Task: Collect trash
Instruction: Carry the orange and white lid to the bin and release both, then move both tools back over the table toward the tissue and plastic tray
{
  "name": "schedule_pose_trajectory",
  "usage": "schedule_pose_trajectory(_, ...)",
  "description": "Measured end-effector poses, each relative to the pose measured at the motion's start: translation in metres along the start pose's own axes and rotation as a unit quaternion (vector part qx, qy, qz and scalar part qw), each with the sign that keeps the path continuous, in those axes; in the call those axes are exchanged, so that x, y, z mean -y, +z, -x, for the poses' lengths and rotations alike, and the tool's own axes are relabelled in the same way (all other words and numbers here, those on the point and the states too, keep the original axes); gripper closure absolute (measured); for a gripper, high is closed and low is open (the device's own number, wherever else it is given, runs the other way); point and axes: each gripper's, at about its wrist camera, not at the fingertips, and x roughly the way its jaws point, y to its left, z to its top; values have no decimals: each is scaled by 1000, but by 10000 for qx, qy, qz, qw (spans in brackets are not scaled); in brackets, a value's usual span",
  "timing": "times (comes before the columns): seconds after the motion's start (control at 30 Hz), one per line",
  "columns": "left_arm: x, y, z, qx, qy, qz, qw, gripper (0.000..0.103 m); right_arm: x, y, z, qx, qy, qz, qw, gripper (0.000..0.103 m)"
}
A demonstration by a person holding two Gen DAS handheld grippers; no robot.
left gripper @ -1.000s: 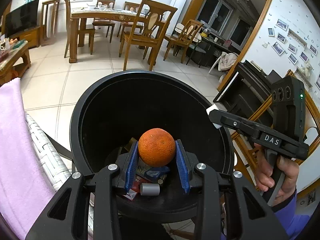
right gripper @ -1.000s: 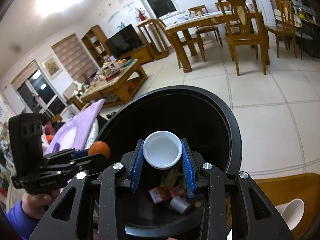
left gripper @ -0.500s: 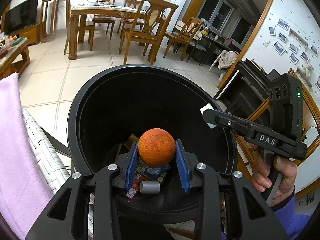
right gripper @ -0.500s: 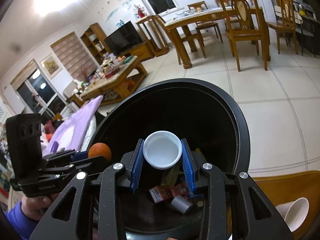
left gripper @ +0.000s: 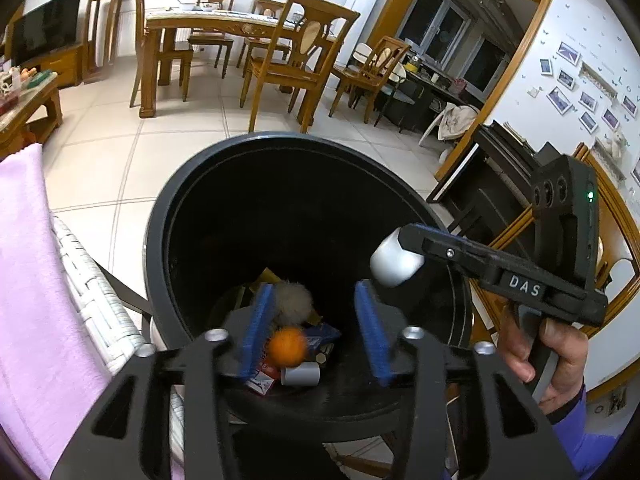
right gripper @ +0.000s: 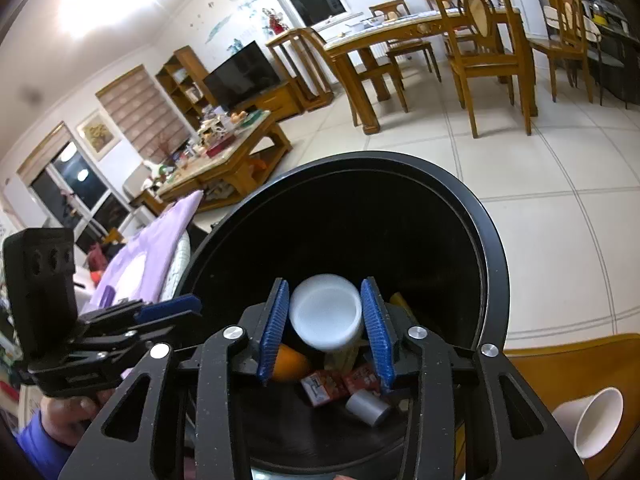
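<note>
Glossy round black bin (left gripper: 304, 148): left gripper (left gripper: 316, 328) just spread, empty; right gripper (right gripper: 326, 324) loosening beside smooth white cup (right gripper: 326, 312).

We hold both grippers over the bin (left gripper: 160, 240), the left gripper (left gripper: 316, 332) beside the right gripper (right gripper: 326, 330). In the bin's bottom lie an orange (left gripper: 286, 346), cartons (right gripper: 324, 386) and a small cylinder (left gripper: 300, 374) just before them. A cup (right gripper: 326, 312) sits between our right fingers. Behind the bin stand a dining table (left gripper: 208, 26) and chairs (left gripper: 296, 60); a blanket (left gripper: 28, 280) lies left.
</note>
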Motion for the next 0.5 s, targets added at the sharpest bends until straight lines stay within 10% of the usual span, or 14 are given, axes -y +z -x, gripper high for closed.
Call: schedule_pose_trajectory(0.5, -36, -21, 78, 472, 210, 246, 9984, 47, -69, -5, 8, 99, 103, 355, 9993, 57)
